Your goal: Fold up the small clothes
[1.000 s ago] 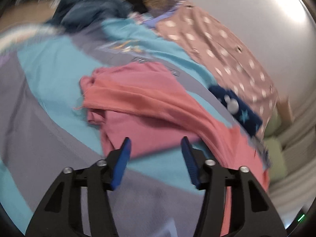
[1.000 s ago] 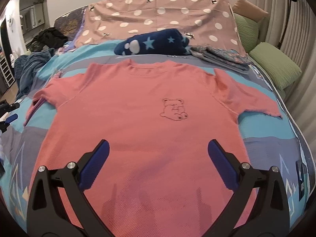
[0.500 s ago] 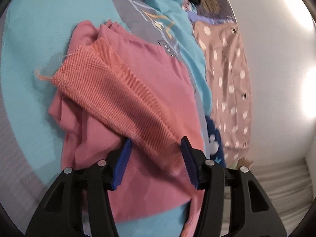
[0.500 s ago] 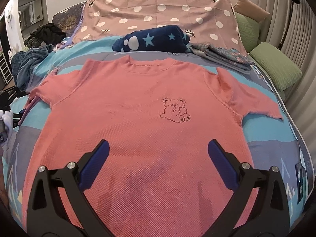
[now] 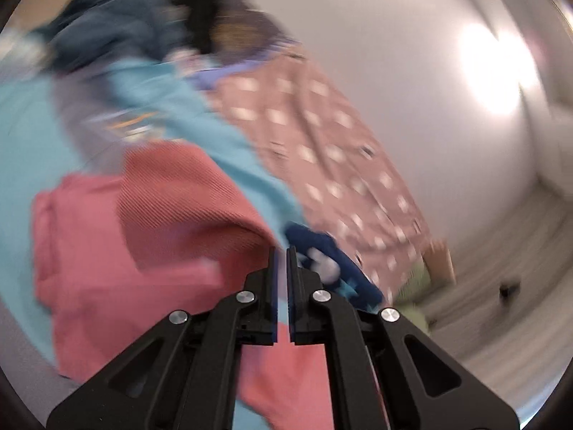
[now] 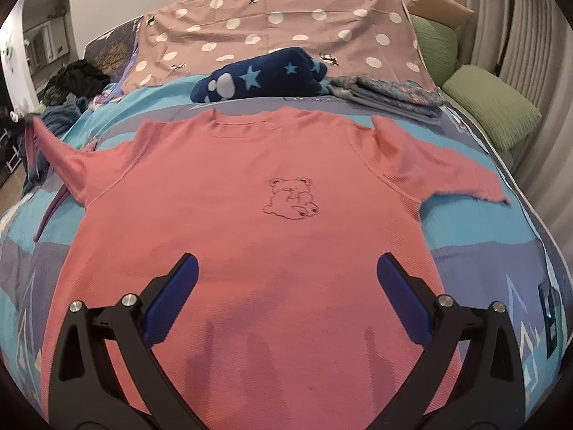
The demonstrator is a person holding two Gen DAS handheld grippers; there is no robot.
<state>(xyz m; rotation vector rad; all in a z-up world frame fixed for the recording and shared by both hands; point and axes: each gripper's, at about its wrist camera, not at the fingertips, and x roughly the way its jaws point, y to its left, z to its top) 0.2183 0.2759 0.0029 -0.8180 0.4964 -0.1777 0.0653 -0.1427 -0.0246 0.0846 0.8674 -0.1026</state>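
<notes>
T-shirt (image 6: 286, 236), pink with a bear outline on the chest, is spread face up on the striped bedspread (image 6: 476, 229), its hem nearest the right gripper (image 6: 286, 279), whose tongs are held wide apart above the cloth. Its left sleeve (image 6: 68, 157) is drawn up off the bed into a peak, clamped in the closed tongs of the left gripper (image 5: 281, 251). Bare bedspread is seen on both sides of the body, while a navy star blanket (image 6: 261, 75) is laid just beyond the collar.

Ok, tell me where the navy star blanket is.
In the right wrist view the navy star blanket lies just beyond the pink T-shirt's collar, in front of the polka-dot pillow, beside folded patterned clothes.
</notes>
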